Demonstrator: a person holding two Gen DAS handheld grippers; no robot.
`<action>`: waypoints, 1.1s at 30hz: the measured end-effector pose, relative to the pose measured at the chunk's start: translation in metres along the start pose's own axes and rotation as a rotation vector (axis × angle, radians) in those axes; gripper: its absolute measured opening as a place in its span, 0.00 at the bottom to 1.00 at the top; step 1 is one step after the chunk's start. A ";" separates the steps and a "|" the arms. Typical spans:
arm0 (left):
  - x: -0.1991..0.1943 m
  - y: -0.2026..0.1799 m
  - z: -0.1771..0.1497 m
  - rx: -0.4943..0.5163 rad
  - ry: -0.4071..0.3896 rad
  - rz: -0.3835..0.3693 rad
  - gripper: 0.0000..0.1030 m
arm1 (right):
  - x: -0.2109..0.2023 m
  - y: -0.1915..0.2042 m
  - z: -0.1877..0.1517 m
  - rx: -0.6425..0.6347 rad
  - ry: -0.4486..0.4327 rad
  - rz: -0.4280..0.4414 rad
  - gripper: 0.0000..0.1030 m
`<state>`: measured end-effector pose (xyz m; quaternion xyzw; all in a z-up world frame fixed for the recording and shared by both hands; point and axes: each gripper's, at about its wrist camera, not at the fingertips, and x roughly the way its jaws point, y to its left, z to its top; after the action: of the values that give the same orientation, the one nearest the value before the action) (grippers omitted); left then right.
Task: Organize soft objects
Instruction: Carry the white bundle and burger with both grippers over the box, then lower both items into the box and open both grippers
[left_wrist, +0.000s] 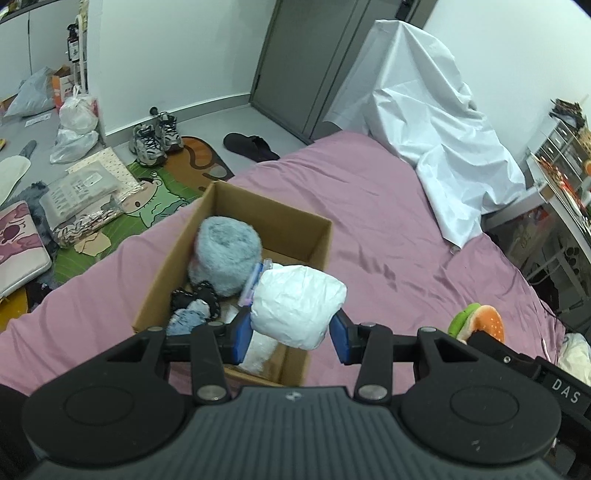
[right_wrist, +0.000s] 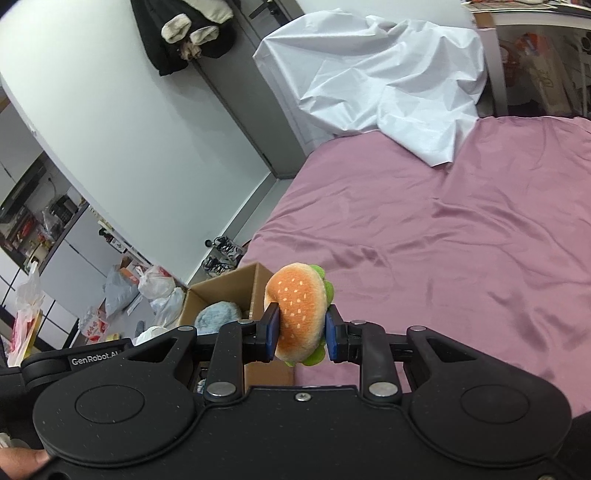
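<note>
- Blue-padded fingers (left_wrist: 243, 338) of the left gripper (left_wrist: 291, 338) clamp a crumpled white bundle (left_wrist: 297, 306) from both sides, partway closed around its bulk, and hold it in the air above the near end of a cardboard box (left_wrist: 173, 254).
- Inside the open box lie a fluffy grey-blue roll (left_wrist: 227, 254) toward the far end, a black knitted piece (left_wrist: 192, 293) and a pale blue cloth (left_wrist: 188, 317) nearer the camera, with a clear plastic packet (left_wrist: 258, 356) partly hidden under the bundle.
- Across the right wrist view, the right gripper (right_wrist: 301, 330) pinches a plush hamburger (right_wrist: 297, 312) between its blue pads (right_wrist: 272, 328); the jaws are drawn almost fully together and squeeze the toy's sesame bun, green felt lettuce peeking out above and below.
- Held clear of the bedding, the hamburger sits just right of the box's far corner in that view; the same toy also shows at the right edge of the left wrist view.
- Beneath both tools stretches a bed with a mauve sheet (right_wrist: 443, 240), the box resting near its left edge.
- At the bed's far end, a rumpled white cloth (left_wrist: 436, 122) drapes down onto the sheet.
- On the floor beyond the box stand a pair of sneakers (left_wrist: 155, 138), a cartoon rug (left_wrist: 162, 192) and a black slipper (left_wrist: 251, 147).
</note>
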<state>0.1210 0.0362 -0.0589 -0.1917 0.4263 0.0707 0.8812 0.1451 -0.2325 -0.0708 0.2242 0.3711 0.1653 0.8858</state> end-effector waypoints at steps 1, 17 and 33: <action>0.001 0.004 0.002 -0.007 0.001 0.001 0.42 | 0.003 0.004 0.001 -0.004 0.003 0.002 0.24; 0.026 0.062 0.030 -0.096 0.039 0.004 0.42 | 0.052 0.060 0.009 -0.058 0.057 0.017 0.25; 0.057 0.090 0.054 -0.139 0.089 -0.009 0.42 | 0.118 0.096 0.021 -0.078 0.144 0.005 0.25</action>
<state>0.1696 0.1378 -0.0976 -0.2573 0.4584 0.0873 0.8462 0.2273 -0.1030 -0.0767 0.1779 0.4266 0.1978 0.8644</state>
